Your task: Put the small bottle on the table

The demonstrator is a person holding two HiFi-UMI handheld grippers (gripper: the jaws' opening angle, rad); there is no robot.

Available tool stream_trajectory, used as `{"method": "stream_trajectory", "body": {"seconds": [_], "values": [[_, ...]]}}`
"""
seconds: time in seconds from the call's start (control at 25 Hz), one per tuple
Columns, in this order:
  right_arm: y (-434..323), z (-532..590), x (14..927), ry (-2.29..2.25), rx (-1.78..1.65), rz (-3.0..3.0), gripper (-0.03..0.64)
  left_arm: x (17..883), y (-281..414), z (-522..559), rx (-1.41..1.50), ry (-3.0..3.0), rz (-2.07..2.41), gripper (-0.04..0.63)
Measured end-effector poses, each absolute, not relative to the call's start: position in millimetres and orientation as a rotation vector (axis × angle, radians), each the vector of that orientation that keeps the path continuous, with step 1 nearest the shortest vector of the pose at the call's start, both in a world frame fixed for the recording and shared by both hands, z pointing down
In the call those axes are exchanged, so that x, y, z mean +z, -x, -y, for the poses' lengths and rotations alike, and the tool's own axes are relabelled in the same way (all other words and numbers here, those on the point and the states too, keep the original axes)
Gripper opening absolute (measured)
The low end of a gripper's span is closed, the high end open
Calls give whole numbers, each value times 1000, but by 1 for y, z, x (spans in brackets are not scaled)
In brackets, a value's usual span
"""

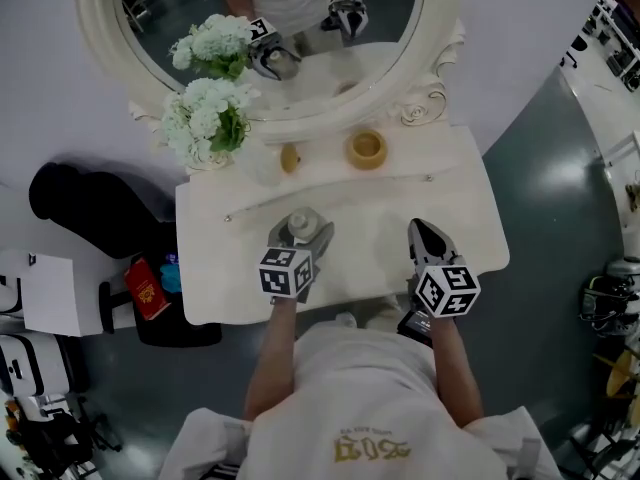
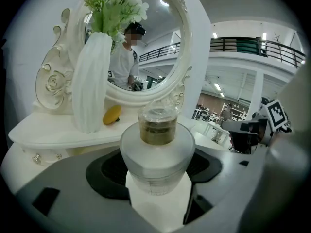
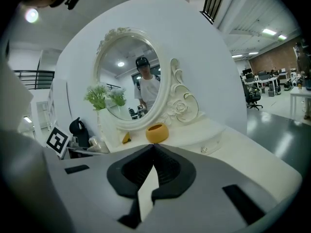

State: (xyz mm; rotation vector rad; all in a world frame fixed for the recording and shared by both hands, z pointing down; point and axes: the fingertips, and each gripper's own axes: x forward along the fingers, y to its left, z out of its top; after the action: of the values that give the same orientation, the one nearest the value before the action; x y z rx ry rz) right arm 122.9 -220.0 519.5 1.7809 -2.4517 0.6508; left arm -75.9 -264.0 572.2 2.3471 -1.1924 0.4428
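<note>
The small bottle (image 2: 156, 152) is frosted glass with a clear cap over amber liquid. It stands upright between the jaws of my left gripper (image 1: 300, 234), and the black pads close on both its sides. From the head view the bottle (image 1: 298, 228) is over the front part of the white dressing table (image 1: 375, 243). I cannot tell whether its base touches the top. My right gripper (image 1: 424, 232) is over the table's right front with its jaws closed together, and nothing is between them (image 3: 154, 148).
A raised back shelf carries a white vase of flowers (image 1: 207, 118), a small yellow object (image 1: 290, 157) and a yellow bowl (image 1: 367, 148), under an oval mirror (image 1: 270, 28). A black bag (image 1: 85, 208) and a red box (image 1: 147, 289) lie on the floor at the left.
</note>
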Motion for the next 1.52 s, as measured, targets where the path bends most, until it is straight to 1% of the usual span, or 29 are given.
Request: {"method": "stream_trajectory", "body": {"seconds": [0.16,0.88,1.52], "values": [[-123,224,515,-1769,648,2527,12,586,70,267,468,-2326,1177,347],[-139,242,578,-1688,761,2363,12,654,51,282,712,-2328,1116,347],[-136,252,593,-1649,784,2325,12,680,40,284,819,-2397,1069,348]]}}
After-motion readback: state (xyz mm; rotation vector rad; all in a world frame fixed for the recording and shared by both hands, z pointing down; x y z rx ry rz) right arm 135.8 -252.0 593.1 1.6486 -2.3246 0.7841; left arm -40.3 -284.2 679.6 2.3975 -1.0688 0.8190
